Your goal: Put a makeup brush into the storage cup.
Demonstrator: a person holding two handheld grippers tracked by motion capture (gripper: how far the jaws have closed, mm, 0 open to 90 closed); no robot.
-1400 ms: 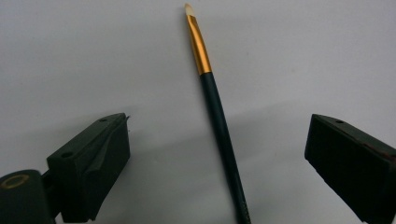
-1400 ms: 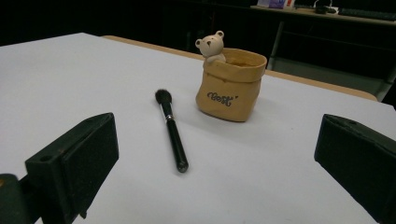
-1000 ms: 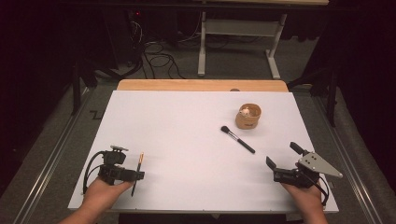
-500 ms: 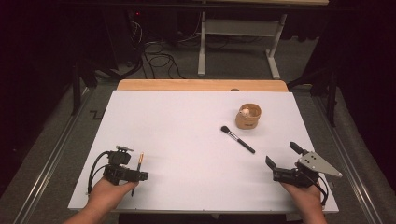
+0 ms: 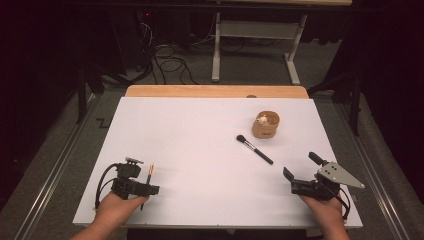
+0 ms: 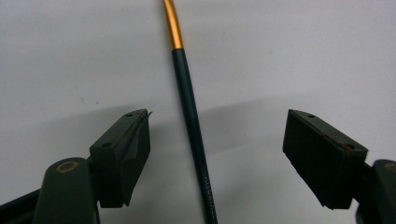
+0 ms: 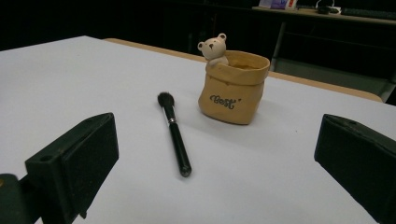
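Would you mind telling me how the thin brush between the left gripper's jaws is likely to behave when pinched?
The thin brush looks round and glossy, so it may roll or slip. Its slim straight handle seems stiff and light, lying flat between the open left gripper.

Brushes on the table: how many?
2. One thin brush with a gold band lies at the near left, between the open jaws of the left gripper. The other brush lies mid-right, just near of the tan pot. More could be hidden inside the pot.

slim brush | dark handle, gold ferrule | flat on table
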